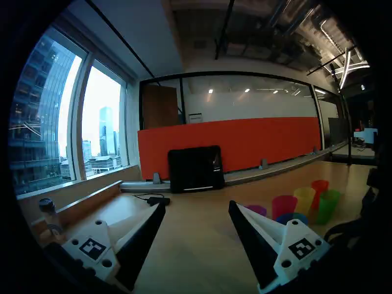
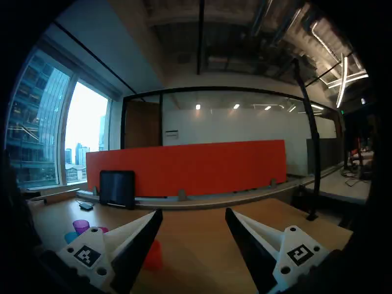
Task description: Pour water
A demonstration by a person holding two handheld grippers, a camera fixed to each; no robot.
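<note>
left gripper (image 1: 196, 205): we are holding it released and empty over the wooden table (image 1: 196, 255).
right gripper (image 2: 193, 211): we are holding it released, empty too.
plastic cups (image 1: 304, 200): standing clustered right of the left gripper.

The left tongs (image 1: 196, 203) have black wedge fingers (image 1: 144, 235) on white bases, each bearing a square black-and-white marker (image 1: 93, 248) and round holes, at five and seven o'clock. The right tongs (image 2: 193, 211) look identical.
</note>
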